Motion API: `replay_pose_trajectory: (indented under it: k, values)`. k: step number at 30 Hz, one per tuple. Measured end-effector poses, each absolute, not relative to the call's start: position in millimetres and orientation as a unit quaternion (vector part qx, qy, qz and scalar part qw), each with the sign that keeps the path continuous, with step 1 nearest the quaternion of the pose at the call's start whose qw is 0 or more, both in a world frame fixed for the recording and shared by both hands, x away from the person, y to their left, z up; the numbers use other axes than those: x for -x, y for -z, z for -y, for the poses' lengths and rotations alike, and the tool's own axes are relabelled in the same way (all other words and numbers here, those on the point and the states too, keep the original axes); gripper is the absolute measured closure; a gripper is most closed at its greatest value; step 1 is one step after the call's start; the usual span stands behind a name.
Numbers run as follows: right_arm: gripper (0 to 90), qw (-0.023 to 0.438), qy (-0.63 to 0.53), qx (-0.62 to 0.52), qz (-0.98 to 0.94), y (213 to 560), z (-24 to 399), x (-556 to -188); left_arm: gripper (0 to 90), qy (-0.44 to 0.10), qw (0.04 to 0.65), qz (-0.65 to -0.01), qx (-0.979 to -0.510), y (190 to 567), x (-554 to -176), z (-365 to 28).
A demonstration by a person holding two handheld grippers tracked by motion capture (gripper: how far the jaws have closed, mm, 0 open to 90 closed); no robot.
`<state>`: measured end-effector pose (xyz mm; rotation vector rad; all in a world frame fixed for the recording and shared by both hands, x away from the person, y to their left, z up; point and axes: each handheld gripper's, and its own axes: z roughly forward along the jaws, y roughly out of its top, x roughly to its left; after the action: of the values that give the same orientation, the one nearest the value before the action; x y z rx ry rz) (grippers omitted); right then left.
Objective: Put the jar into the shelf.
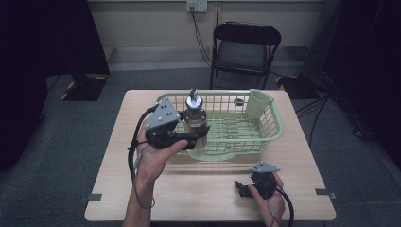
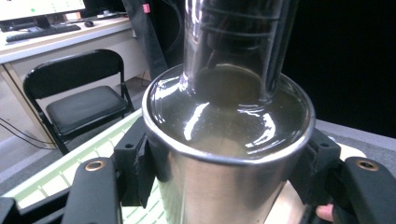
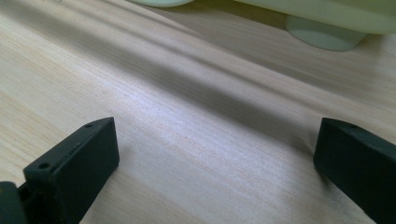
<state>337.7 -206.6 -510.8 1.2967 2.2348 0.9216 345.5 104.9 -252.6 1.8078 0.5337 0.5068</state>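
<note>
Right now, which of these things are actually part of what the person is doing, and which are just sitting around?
In use:
- shiny steel cup-shaped vessel with a tall neck, clamped in the left gripper
- pale green plastic dish basket, over whose left end it is held

Just there:
- right gripper, jaws open, resting on the light wooden table
- black folding chair behind the table

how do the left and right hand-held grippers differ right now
The left hand-held gripper is clamped on the steel cup; the right hand-held gripper holds nothing, its jaws spread wide. The left is raised at the green basket; the right sits low over the wooden table. Both have black jaws.
</note>
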Motion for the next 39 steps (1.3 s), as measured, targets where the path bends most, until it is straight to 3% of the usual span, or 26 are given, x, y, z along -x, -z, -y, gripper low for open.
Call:
replay_pose_trajectory:
  k: [19,39]
  values:
    - [0.0,0.197,-0.329,-0.463,-0.799,510.6,206.7,-337.5,35.5,-0.202,0.542,-0.209,-0.788,269.3,-444.3,-85.6]
    - [0.0,0.197,-0.328,-0.463,-0.799,510.7,206.7,-337.5,35.6,-0.188,0.506,-0.240,-0.807,319.6,-507.9,-71.5]
